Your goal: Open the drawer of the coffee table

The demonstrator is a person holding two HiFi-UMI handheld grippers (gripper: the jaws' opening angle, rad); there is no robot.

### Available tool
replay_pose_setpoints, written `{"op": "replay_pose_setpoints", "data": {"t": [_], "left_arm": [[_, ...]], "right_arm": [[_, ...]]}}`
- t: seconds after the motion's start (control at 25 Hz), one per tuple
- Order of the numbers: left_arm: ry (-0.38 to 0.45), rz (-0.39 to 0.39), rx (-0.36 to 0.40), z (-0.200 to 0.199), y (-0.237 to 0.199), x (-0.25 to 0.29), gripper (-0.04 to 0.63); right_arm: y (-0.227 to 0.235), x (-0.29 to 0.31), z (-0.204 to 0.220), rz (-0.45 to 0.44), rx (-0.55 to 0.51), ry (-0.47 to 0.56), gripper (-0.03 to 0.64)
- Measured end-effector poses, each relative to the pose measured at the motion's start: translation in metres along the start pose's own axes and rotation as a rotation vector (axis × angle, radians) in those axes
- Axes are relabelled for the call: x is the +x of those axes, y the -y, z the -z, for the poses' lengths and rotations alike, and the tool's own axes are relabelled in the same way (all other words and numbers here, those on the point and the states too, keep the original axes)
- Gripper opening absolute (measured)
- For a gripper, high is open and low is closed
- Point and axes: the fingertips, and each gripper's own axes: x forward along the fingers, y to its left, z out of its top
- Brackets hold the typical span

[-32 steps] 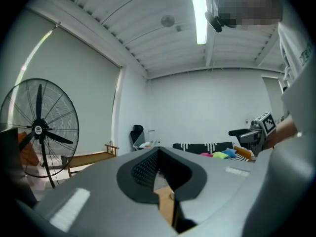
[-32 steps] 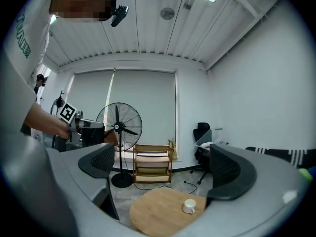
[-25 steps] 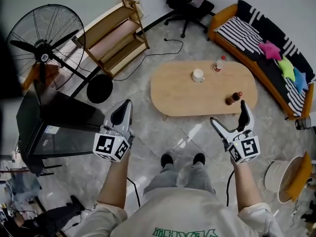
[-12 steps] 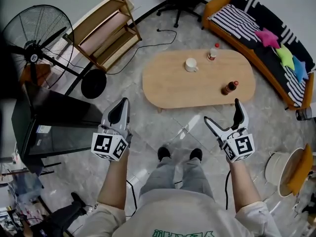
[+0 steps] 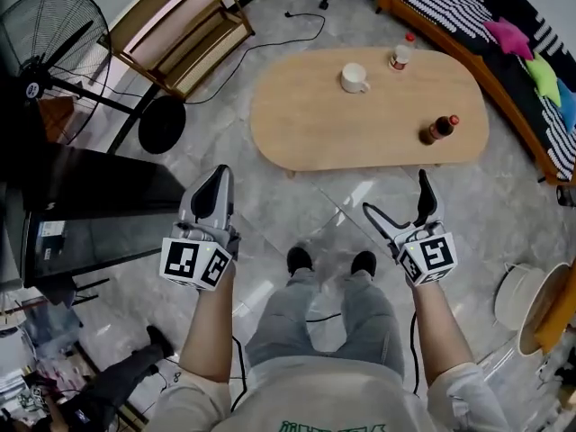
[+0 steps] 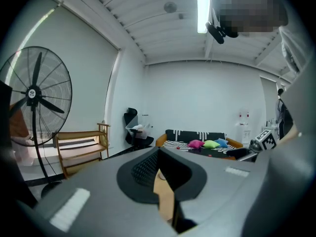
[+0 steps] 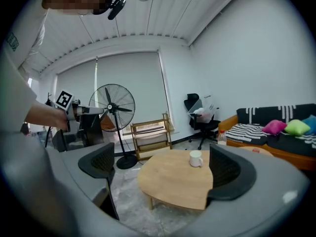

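Beyond the person's shoes [image 5: 301,261] stood the oval wooden desk [image 5: 315,124], well apart from both grippers. A white mug [image 5: 354,77] sat near its far edge and a dark bottle [image 5: 438,129] near its right end. The left gripper [image 5: 219,174] was closed on nothing. The right gripper [image 5: 396,194] gaped, empty. The drawer seemingly lay out of sight under the top.

Table [image 5: 315,129] pale tan wood, mug [image 5: 354,77] white, floor [image 5: 297,210] grey marbled tile. Sofa [image 5: 445,3] orange-framed, seat striped black and white; pink cushion [image 5: 507,36], green cushion [image 5: 546,72], blue cushion [image 5: 567,106]. Left gripper [image 5: 217,175] and right gripper [image 5: 396,194] grey, marker cubes [image 5: 192,262] black-and-white squares.
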Motion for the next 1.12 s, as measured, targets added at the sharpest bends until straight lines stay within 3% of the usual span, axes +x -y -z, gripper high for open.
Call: {"op": "replay_pose_setpoints", "data": {"t": [0.64,1.12], "left_arm": [[-0.081,-0.082,0.003,0.207,-0.004,0.058,-0.002],[-0.067,-0.112,0.058,0.279,-0.039,0.085,-0.002]], "right_arm": [[0.049,0.087,0.266,-0.1,0.132,-0.139,0.589],[0.056,0.178,0.396,-0.154,0.224,-0.173,0.589]]}}
